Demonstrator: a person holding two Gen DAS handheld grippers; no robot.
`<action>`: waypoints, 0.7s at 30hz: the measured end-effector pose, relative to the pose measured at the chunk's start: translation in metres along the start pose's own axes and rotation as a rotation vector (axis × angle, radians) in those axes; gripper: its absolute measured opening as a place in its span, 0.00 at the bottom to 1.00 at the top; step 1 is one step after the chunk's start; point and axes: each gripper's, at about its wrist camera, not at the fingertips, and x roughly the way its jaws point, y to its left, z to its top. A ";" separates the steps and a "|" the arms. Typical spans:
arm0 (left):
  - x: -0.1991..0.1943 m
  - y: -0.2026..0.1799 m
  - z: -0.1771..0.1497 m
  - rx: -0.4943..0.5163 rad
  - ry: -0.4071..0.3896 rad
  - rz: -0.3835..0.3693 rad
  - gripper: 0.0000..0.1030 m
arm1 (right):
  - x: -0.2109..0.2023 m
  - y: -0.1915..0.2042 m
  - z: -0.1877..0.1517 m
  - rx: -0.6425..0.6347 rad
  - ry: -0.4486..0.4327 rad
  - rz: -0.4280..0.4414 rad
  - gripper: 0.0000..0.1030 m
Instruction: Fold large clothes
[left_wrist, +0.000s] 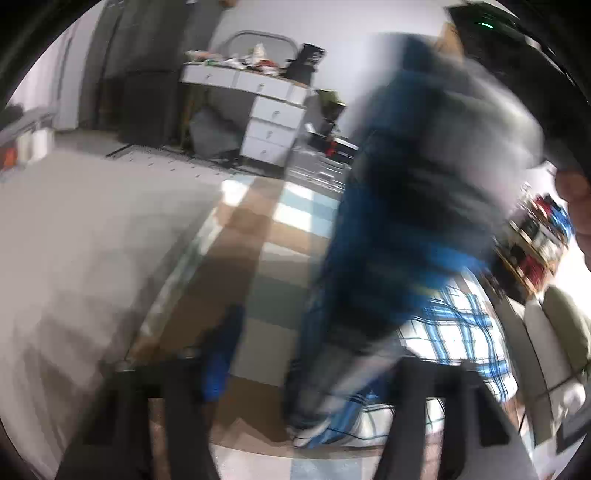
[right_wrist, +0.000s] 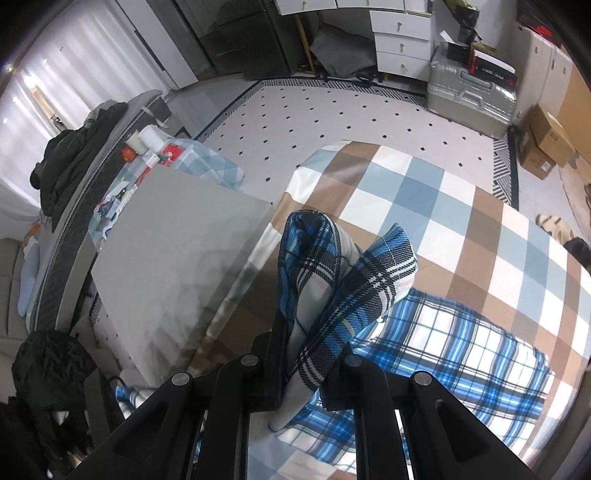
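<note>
Lived-in home room; white drawer unit (right_wrist: 400, 35) far; dotted rug (right_wrist: 314, 114); checked tablecloth (right_wrist: 436, 206); silver suitcase (right_wrist: 471, 98), cardboard boxes (right_wrist: 546, 144) far right.

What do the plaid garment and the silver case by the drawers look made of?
Plaid garment: soft woven cloth, probably cotton flannel; it folds and drapes limply, matte.
Silver case: seemingly ribbed aluminium or metallic-look hard shell; rigid, with horizontal ridges and a dull sheen.
</note>
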 end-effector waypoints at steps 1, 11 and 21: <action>0.002 0.004 0.000 -0.012 0.004 -0.005 0.58 | 0.000 0.001 0.000 -0.003 0.002 -0.005 0.13; 0.007 0.007 0.020 0.076 0.061 0.002 0.00 | 0.006 0.008 -0.003 -0.015 -0.006 -0.032 0.13; -0.057 0.020 0.095 0.235 -0.075 0.262 0.00 | -0.009 0.064 0.033 -0.092 -0.125 0.080 0.12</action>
